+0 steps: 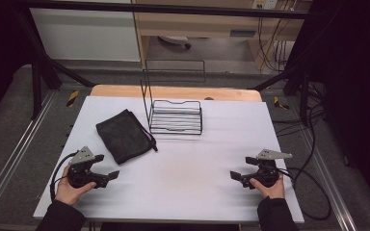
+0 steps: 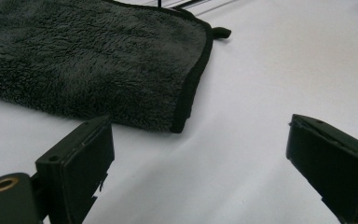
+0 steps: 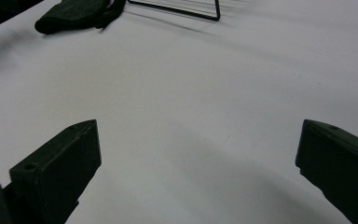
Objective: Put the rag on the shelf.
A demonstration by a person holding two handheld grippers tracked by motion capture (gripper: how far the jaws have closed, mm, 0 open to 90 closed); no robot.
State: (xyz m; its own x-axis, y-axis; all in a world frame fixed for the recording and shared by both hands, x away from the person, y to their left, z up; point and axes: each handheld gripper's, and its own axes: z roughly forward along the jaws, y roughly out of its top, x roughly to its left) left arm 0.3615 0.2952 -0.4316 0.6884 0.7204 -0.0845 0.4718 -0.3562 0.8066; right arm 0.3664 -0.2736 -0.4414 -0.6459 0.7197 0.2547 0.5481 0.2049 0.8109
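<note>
Left claw [image 2: 198, 154] just short of cloth [image 2: 88, 56]

rack: black wire rack [image 1: 176, 117], far centre of the sheet, tall wire back frame on its left side
table cover: white sheet [image 1: 197, 163]
tabletop: wood edge [image 1: 173, 91] past the sheet's far side
cables: black cables [image 1: 313, 173] trail off the table's right

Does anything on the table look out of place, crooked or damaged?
Nothing stands out. The folded dark towel lies flat, turned at an angle to the table's edges, and the wire rack stands upright beside it. No spill or damage shows.
</note>
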